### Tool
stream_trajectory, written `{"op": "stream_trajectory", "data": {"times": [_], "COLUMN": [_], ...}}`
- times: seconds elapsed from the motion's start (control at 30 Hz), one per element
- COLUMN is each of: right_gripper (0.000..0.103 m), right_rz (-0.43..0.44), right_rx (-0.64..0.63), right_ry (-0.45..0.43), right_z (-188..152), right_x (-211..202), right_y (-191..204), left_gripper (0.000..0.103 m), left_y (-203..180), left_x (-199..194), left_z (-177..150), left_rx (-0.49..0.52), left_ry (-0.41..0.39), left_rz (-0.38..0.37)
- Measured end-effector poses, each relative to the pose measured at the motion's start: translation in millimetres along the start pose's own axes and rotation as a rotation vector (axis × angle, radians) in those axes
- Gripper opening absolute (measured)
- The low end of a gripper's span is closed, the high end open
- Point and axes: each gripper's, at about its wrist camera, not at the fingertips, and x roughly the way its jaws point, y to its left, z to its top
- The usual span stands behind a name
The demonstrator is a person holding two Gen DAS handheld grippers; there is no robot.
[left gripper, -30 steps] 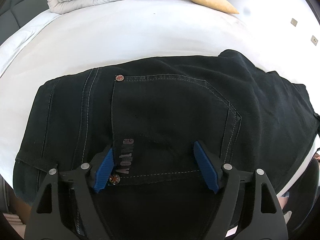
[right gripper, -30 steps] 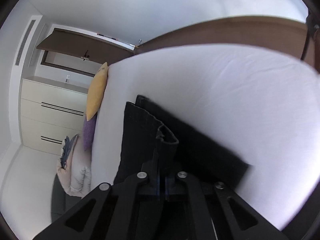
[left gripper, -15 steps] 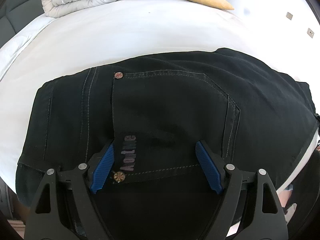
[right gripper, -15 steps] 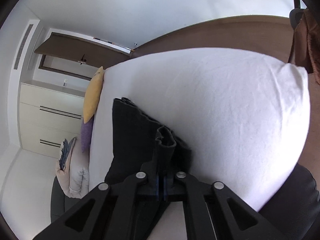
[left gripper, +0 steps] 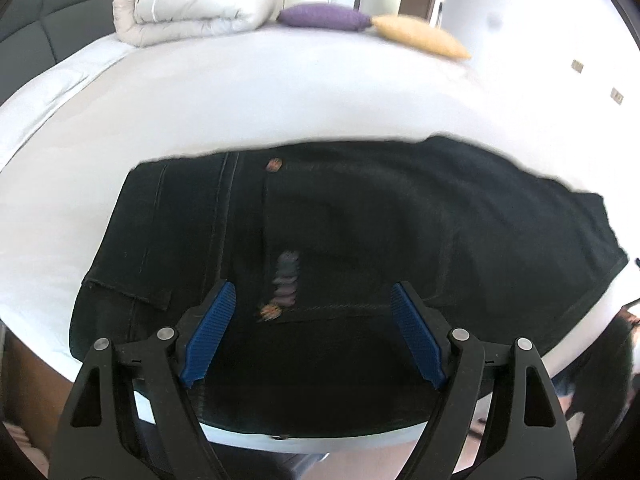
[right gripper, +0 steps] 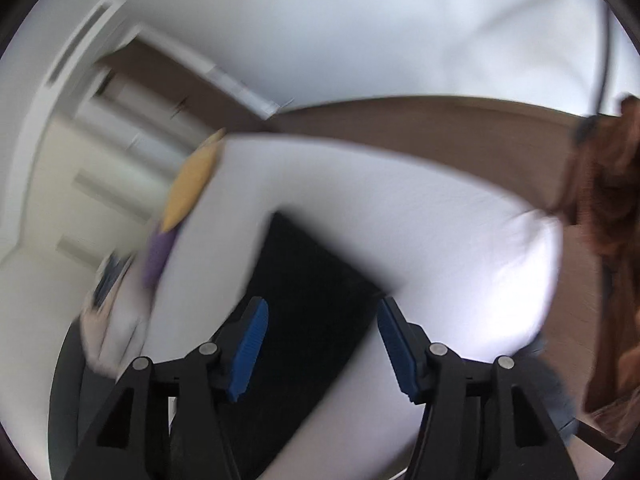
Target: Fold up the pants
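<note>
The black pants (left gripper: 360,232) lie folded into a flat rectangle on the white bed (left gripper: 248,92), near its front edge, back pocket and rivets facing up. My left gripper (left gripper: 312,300) is open and empty, held above the near edge of the pants. In the right wrist view the folded pants (right gripper: 312,280) show as a dark slab on the bed (right gripper: 440,240). My right gripper (right gripper: 322,320) is open and empty, just above the end of the pants. That view is blurred by motion.
A rolled white duvet (left gripper: 192,4), a purple pillow (left gripper: 324,16) and a yellow pillow (left gripper: 420,36) lie at the far end of the bed. A dark headboard (left gripper: 48,40) is at the far left. Brown floor (right gripper: 440,132) and white cabinets (right gripper: 100,160) lie beyond.
My right gripper has opened and let go of the pants' fold, which now lies flat. Both grippers have pulled back from the pants. The left stayed open.
</note>
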Motion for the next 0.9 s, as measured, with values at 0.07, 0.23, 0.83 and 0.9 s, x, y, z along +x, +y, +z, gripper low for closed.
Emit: {"op": "stream_trajectory", "data": {"times": [0.07,0.23,0.83,0.9], "right_gripper": [0.058,0.048,0.005,0.006], "right_rz": [0.090,0.256,-0.029,0.051], "right_rx": [-0.077,-0.259,-0.695,-0.725], "right_ry": [0.125,0.487,0.591,0.542], "right_z": [-21.0,-112.1,-183.5,-178.2], "right_x": [23.9,105.6,111.0,102.2], "right_y": [36.9,123.4,149.6,172.3], "left_gripper": [0.080,0.080,0.080,0.080], "left_y": [-12.6,-39.1,-58.5,-69.7], "left_x": [-1.3,19.9,-12.5,-9.0], "left_z": [3.8,-5.8,-10.9,11.5], "left_rx": [0.016,0.091,0.203,0.198], "left_ry": [-0.016,0.031,-0.024,-0.055], "left_rz": [-0.044,-0.079,-0.096,-0.123]}}
